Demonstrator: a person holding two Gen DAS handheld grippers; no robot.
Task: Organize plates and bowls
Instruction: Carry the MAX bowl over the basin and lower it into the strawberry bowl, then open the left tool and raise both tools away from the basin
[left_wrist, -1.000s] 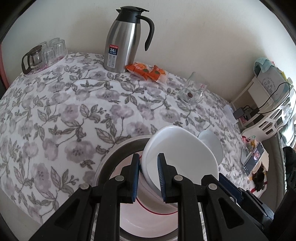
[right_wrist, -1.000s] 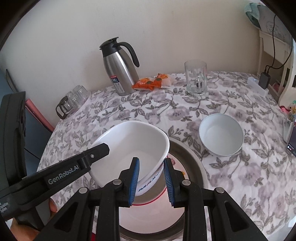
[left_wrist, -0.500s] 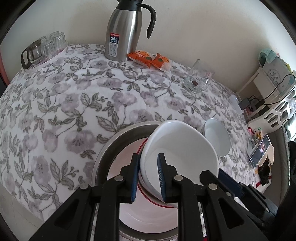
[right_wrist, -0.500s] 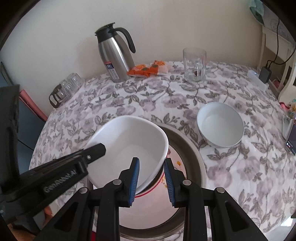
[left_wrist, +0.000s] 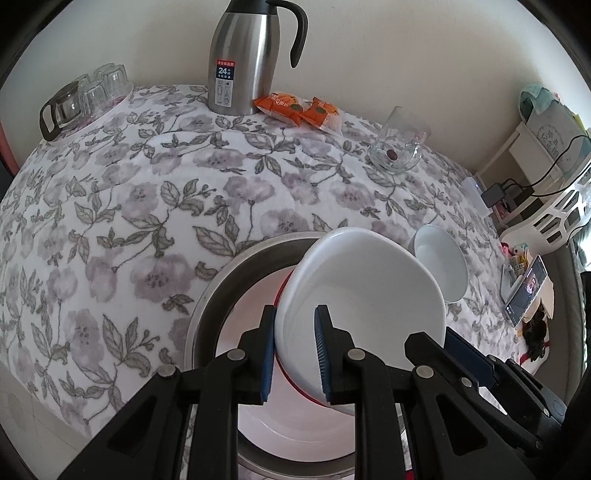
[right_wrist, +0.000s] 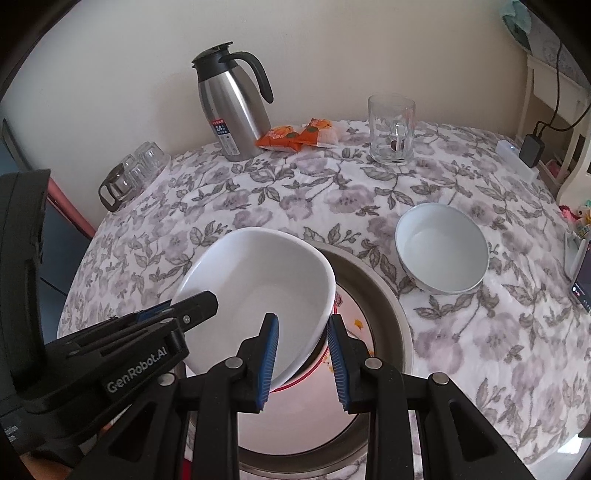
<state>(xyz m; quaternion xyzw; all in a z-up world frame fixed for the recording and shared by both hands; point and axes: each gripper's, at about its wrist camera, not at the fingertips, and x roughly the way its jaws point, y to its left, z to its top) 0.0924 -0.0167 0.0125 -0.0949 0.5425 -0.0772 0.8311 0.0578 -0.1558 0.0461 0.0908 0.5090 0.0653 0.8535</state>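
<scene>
Between our two grippers we hold a white square bowl (left_wrist: 364, 291) tilted above a red-rimmed plate (left_wrist: 258, 321) that lies inside a steel basin (left_wrist: 214, 291). Our left gripper (left_wrist: 294, 352) pinches the bowl's near rim, one pad outside the wall and one inside. Our right gripper (right_wrist: 303, 360) straddles the opposite rim; whether its outer pad presses the wall we cannot tell. Ahead and to the right of the right gripper, a smaller round bowl (right_wrist: 442, 248) sits on the floral tablecloth (right_wrist: 258, 199). Farther ahead stand a steel thermos jug (right_wrist: 232, 107), orange snack packets (right_wrist: 295, 136) and a glass mug (right_wrist: 391, 129).
</scene>
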